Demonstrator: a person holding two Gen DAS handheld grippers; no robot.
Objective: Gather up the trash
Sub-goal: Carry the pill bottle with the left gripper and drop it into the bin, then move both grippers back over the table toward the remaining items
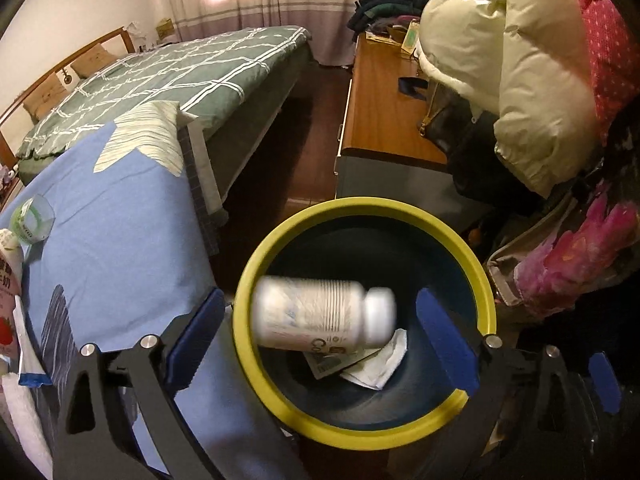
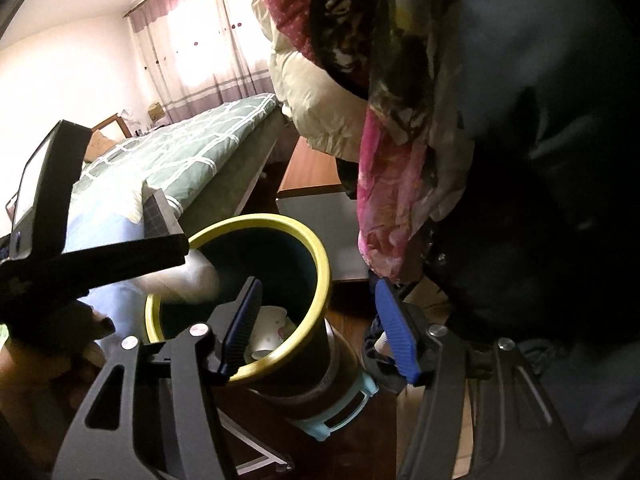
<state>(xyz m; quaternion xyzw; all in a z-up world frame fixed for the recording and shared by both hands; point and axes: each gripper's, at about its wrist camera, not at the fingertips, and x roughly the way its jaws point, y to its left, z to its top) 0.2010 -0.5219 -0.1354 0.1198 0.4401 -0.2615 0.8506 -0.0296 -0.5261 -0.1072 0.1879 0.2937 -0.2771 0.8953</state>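
A dark blue trash bin with a yellow-green rim point(image 1: 472, 256) stands below my left gripper point(image 1: 320, 340). The left gripper is open, its blue pads wide apart over the bin mouth. A white plastic bottle point(image 1: 320, 314), motion-blurred, is in the air between the pads, touching neither, over crumpled paper point(image 1: 380, 364) in the bin. In the right wrist view the bin rim point(image 2: 324, 264) is ahead; my right gripper point(image 2: 320, 324) is open and empty beside it. The blurred white bottle point(image 2: 192, 280) shows at the bin's left rim. A paper cup point(image 2: 272, 328) lies inside.
A table with a blue cloth point(image 1: 120, 240) at left holds a small cup point(image 1: 34, 220) and a strawberry milk carton point(image 1: 8, 292). A bed with a green quilt point(image 1: 168, 76) is behind. A wooden desk point(image 1: 380, 100) and hanging jackets point(image 1: 512, 72) are at right.
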